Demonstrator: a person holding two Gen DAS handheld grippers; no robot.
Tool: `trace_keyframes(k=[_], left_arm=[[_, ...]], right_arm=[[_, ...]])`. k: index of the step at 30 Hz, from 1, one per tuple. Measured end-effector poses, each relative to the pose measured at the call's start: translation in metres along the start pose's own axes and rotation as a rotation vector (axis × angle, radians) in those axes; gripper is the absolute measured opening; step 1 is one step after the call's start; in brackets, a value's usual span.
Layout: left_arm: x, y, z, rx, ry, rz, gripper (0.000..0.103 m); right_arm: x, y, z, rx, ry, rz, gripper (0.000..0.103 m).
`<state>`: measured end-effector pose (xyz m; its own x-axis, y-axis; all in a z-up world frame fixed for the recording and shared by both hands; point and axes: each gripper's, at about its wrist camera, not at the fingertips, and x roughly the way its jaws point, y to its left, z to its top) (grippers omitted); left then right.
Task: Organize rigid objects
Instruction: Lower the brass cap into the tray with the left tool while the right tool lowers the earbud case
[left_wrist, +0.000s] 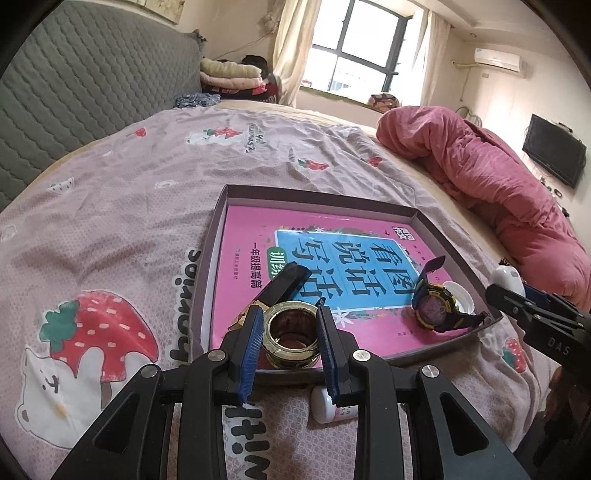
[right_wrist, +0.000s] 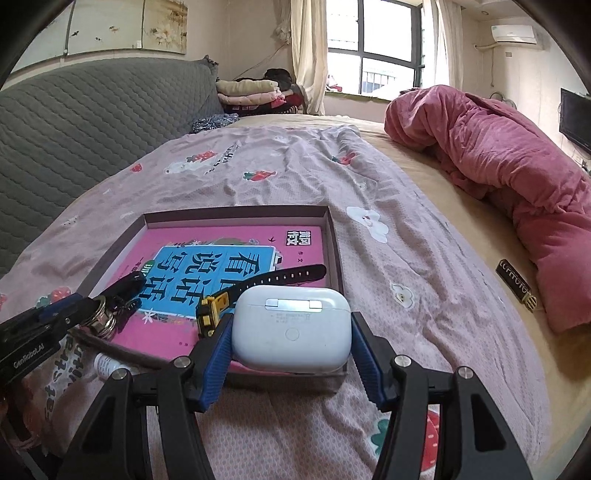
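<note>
My left gripper is shut on a small open glass jar with a gold rim, over the near edge of a shallow dark tray. The tray holds a pink book, a black bar-shaped item, a yellow-and-black watch and a white cap. My right gripper is shut on a white earbuds case at the tray's near right corner, above the watch. The left gripper with the jar shows at the left.
A small white bottle lies on the strawberry-print sheet just outside the tray's near edge. A black and gold item lies on the bed beside a rolled pink quilt. A grey quilted headboard rises at the left.
</note>
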<state>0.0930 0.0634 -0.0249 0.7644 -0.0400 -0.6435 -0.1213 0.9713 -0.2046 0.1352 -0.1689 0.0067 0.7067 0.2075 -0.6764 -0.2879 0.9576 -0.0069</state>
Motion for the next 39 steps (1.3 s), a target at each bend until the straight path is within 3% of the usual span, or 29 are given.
trace_keyframes(k=[39], left_arm=[[0.007,0.007,-0.003,-0.022,0.043,-0.011,0.030]], right_arm=[[0.057,0.005,0.008,-0.015,0.203,0.034,0.060]])
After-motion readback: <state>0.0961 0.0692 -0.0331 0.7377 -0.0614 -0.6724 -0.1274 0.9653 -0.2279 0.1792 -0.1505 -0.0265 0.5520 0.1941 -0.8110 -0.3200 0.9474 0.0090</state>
